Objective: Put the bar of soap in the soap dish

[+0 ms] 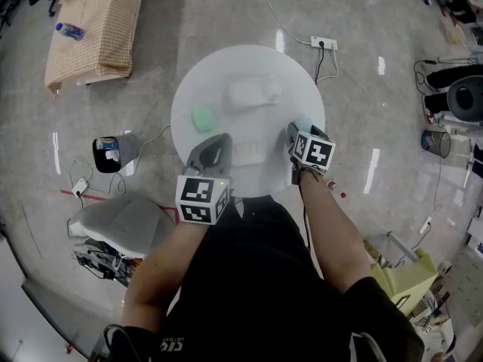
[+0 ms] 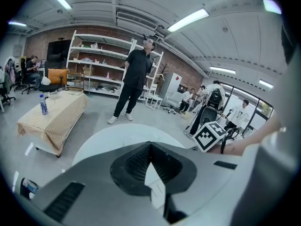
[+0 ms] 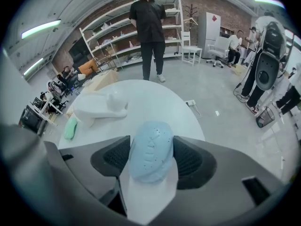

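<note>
A pale blue bar of soap (image 3: 150, 149) sits between the black pads of my right gripper (image 3: 151, 147), which touch it on both sides. In the head view that gripper (image 1: 296, 132) is at the right rim of the round white table (image 1: 226, 70), with the blue soap (image 1: 303, 121) at its tip. A flat white ribbed dish (image 1: 247, 152) lies between the two grippers. My left gripper (image 1: 217, 145) is over the table's near left part, and its jaws (image 2: 150, 149) are shut with nothing between them.
A green bar of soap (image 1: 202, 118) lies left of centre, also seen at the table's left edge (image 3: 70, 127). A bulky white object (image 1: 253, 94) rests further back. A person (image 3: 151, 27) stands beyond the table. A covered bench (image 1: 94, 25) and floor cables are nearby.
</note>
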Demonstrator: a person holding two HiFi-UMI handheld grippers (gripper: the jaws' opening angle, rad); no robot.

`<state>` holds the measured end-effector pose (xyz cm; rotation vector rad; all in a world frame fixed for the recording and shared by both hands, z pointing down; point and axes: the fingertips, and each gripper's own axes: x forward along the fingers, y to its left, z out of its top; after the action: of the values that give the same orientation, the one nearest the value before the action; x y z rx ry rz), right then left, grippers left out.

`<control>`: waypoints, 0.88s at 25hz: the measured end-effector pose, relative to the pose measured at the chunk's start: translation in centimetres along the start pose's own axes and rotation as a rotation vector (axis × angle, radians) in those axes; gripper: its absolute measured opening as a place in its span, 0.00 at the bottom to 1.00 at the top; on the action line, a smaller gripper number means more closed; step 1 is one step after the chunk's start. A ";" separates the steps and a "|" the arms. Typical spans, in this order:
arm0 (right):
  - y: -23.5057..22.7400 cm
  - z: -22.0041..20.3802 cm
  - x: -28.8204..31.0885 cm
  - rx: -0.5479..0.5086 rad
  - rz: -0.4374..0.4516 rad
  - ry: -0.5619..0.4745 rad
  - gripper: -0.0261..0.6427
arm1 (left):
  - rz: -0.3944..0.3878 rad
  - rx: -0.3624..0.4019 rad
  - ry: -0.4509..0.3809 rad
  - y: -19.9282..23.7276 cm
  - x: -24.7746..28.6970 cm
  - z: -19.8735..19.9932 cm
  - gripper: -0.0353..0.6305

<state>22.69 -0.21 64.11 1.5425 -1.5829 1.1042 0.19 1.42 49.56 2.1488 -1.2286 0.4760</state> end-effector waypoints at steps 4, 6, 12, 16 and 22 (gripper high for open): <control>1.8 1.8 -1.1 -0.065 0.048 -0.048 0.49 | 0.008 -0.007 -0.008 0.1 -0.3 0.3 0.06; 2.9 2.8 -1.6 -0.122 0.079 -0.072 0.49 | 0.014 -0.013 -0.016 0.2 -0.6 0.6 0.06; 6.6 7.4 -2.5 -0.295 0.167 -0.136 0.49 | 0.042 -0.035 -0.062 0.9 -1.0 2.2 0.06; 9.4 9.5 -2.2 -0.372 0.233 -0.139 0.49 | 0.069 -0.064 -0.079 1.7 -1.0 2.9 0.06; 14.1 10.3 -1.2 -0.560 0.344 -0.113 0.49 | 0.114 -0.104 -0.094 3.3 -1.4 3.1 0.06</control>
<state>9.88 -9.64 56.90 0.9960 -2.0683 0.6554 -3.28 -1.01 47.52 2.0414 -1.4026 0.3538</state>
